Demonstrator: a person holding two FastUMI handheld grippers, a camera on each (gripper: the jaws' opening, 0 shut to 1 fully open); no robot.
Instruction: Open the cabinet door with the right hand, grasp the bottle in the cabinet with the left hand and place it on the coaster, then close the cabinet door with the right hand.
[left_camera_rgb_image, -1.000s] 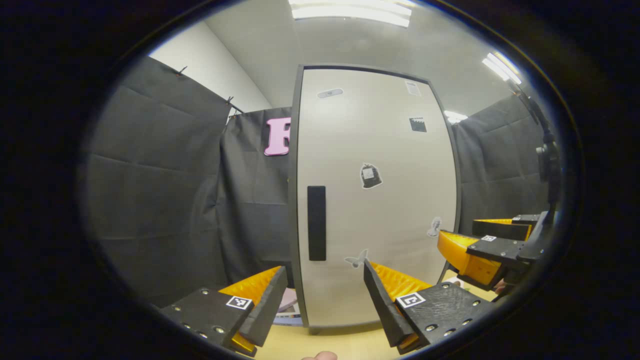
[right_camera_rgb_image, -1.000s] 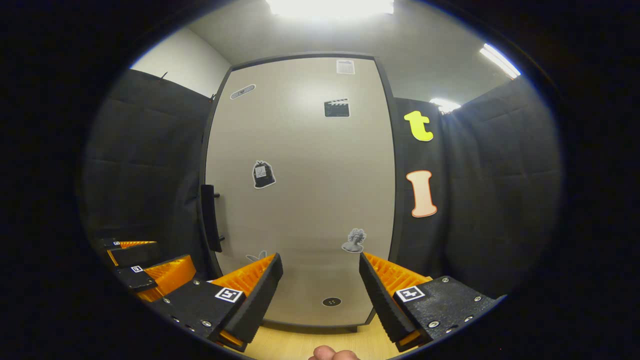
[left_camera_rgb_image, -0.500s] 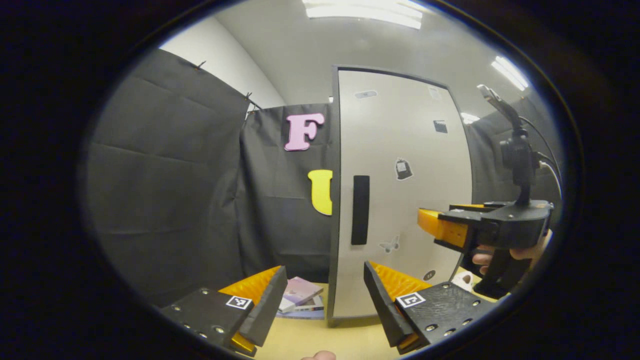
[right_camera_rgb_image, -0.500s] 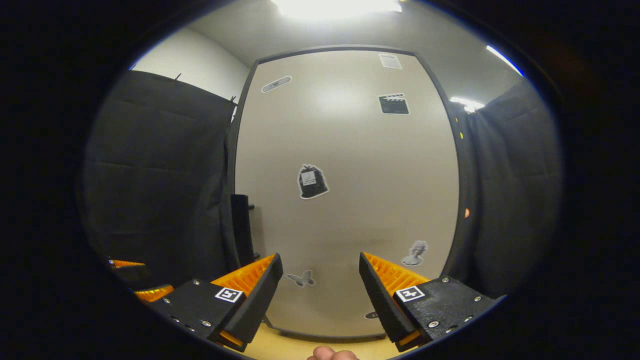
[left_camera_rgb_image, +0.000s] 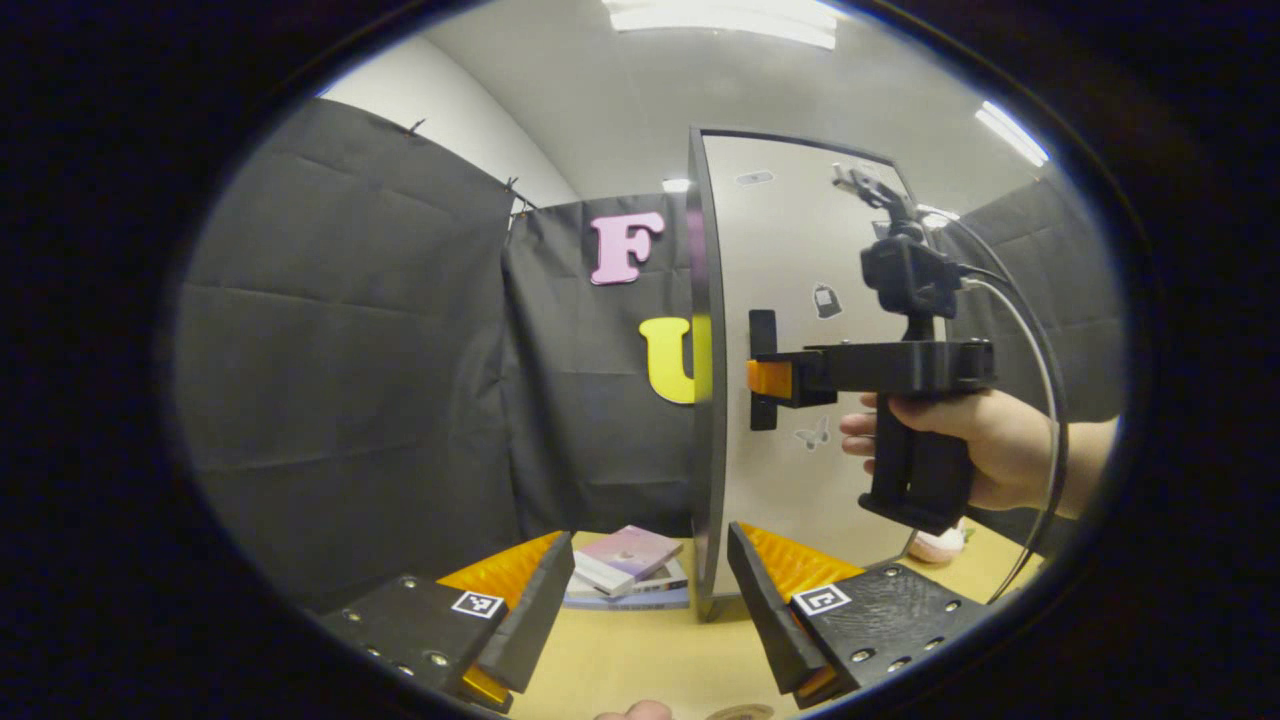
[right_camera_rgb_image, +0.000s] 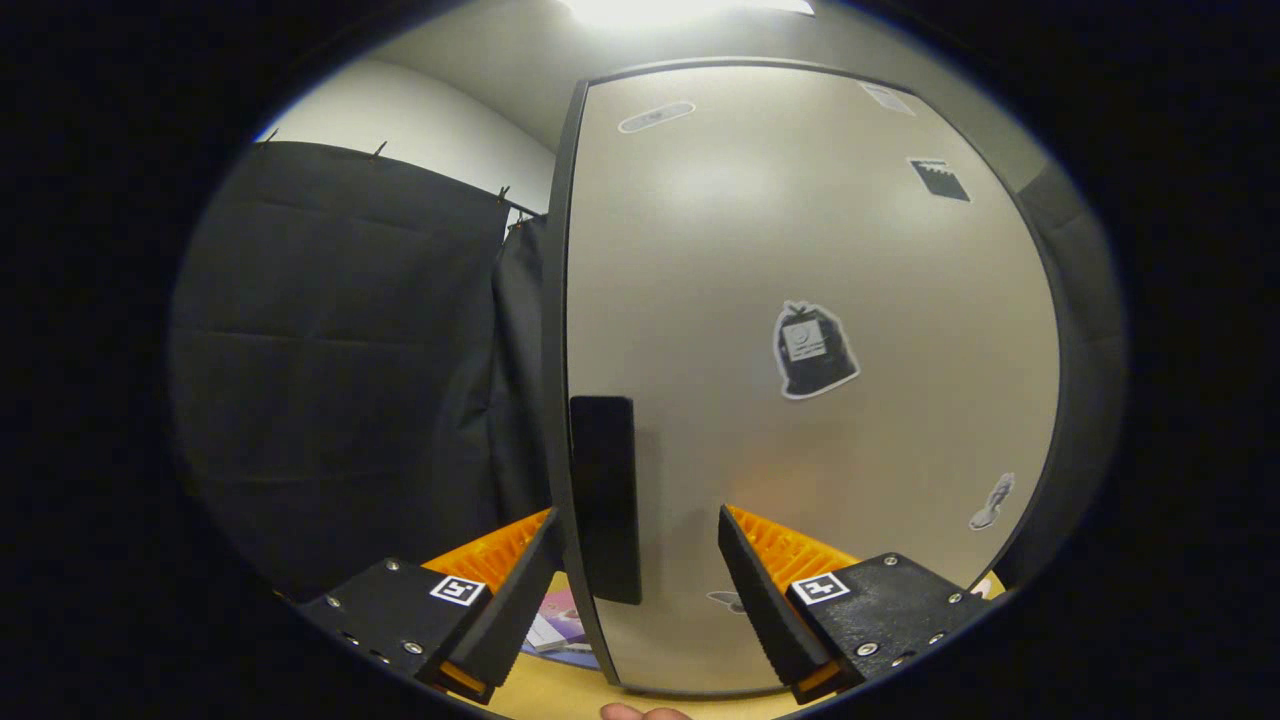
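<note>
The pale cabinet door (right_camera_rgb_image: 760, 230) is shut, so whatever stands inside is hidden. Its black upright handle (right_camera_rgb_image: 603, 480) sits between the fingers of my open right gripper (right_camera_rgb_image: 640, 525), one finger on each side and neither pressing on it. In the left gripper view, a hand holds that right gripper (left_camera_rgb_image: 770, 380) level against the handle (left_camera_rgb_image: 763, 335) on the door (left_camera_rgb_image: 800, 250). My left gripper (left_camera_rgb_image: 650, 545) hangs open and empty over the table, left of the cabinet's front corner. A sliver of a brown round disc (left_camera_rgb_image: 740, 712), perhaps the coaster, shows at the bottom edge.
A small stack of books (left_camera_rgb_image: 625, 565) lies on the wooden table (left_camera_rgb_image: 640, 660) against the cabinet's left side. A pinkish object (left_camera_rgb_image: 937, 546) sits on the table right of the cabinet. Black cloth walls close in behind and on both sides.
The right gripper has moved left and closer to the door until its fingers straddle the handle. The left gripper has drawn back and to the left, so the cabinet looks smaller.
</note>
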